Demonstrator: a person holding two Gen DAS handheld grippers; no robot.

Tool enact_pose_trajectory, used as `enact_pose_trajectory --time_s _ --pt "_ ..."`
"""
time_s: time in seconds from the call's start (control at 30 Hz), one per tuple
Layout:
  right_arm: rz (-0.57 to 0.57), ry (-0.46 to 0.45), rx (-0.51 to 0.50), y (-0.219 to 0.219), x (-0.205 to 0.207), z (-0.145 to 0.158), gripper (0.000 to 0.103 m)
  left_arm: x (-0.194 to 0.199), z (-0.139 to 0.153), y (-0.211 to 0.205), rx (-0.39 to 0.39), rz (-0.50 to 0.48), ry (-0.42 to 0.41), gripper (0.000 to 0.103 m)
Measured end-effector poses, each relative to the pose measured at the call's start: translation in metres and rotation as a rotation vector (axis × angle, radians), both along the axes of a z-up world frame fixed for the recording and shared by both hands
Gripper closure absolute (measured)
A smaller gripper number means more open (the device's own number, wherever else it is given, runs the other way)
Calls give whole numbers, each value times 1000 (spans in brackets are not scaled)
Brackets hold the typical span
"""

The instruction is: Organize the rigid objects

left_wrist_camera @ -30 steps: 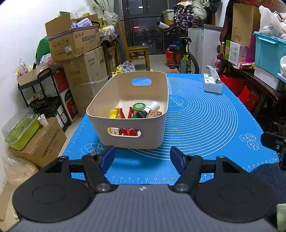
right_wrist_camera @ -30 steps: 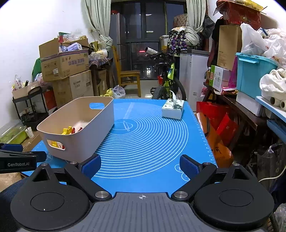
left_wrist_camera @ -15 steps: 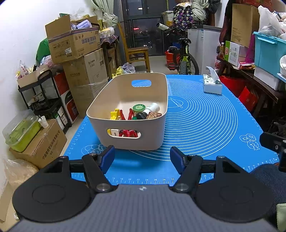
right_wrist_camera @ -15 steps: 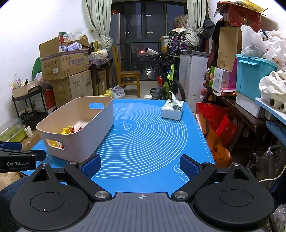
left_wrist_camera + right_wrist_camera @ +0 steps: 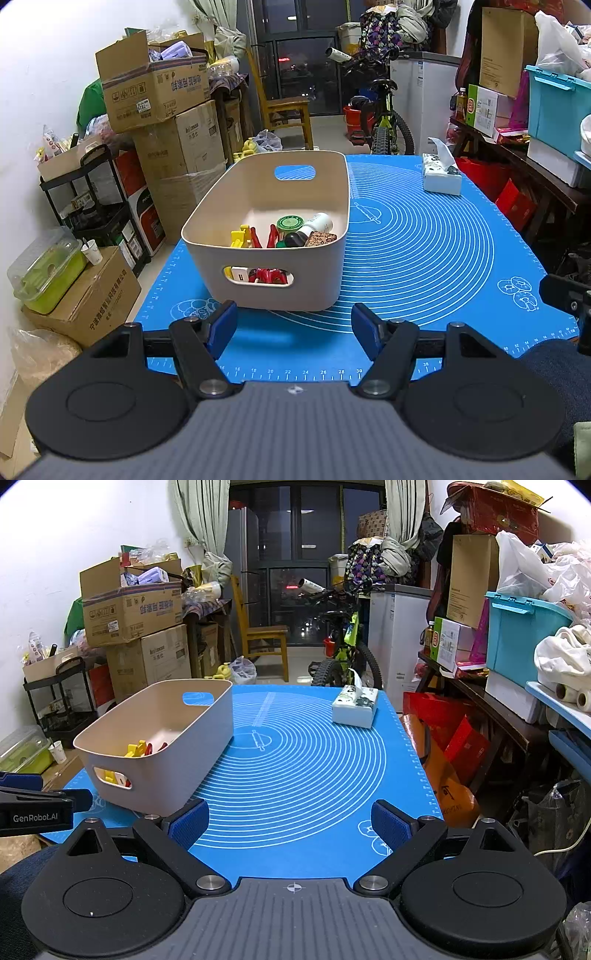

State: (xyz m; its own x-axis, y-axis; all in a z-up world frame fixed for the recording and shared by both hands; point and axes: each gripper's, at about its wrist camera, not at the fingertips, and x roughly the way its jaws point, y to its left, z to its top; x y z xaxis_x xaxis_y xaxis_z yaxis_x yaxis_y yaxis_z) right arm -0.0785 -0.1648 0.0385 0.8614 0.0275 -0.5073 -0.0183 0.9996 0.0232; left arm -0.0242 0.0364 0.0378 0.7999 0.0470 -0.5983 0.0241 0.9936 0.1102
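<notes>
A beige plastic bin with handle cut-outs stands on the blue mat, toward its left side. Inside lie several small objects: yellow and red toy pieces, a green-lidded jar and a white bottle with a dark cap. My left gripper is open and empty, just in front of the bin's near wall. My right gripper is open and empty over the mat's near edge, to the right of the bin. The left gripper's side shows at the right wrist view's left edge.
A tissue box sits at the mat's far right; it also shows in the right wrist view. Stacked cardboard boxes and a black shelf stand left of the table. A bicycle and cluttered shelves are behind and right.
Both grippers have drifted back slightly from the table. The bin and its contents have not moved.
</notes>
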Motion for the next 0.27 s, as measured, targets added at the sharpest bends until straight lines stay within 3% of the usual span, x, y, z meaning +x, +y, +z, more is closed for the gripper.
enact_pose_trajectory --time_s 0.27 --pt "-3 0 2 -1 0 0 8 0 0 1 0 -1 0 34"
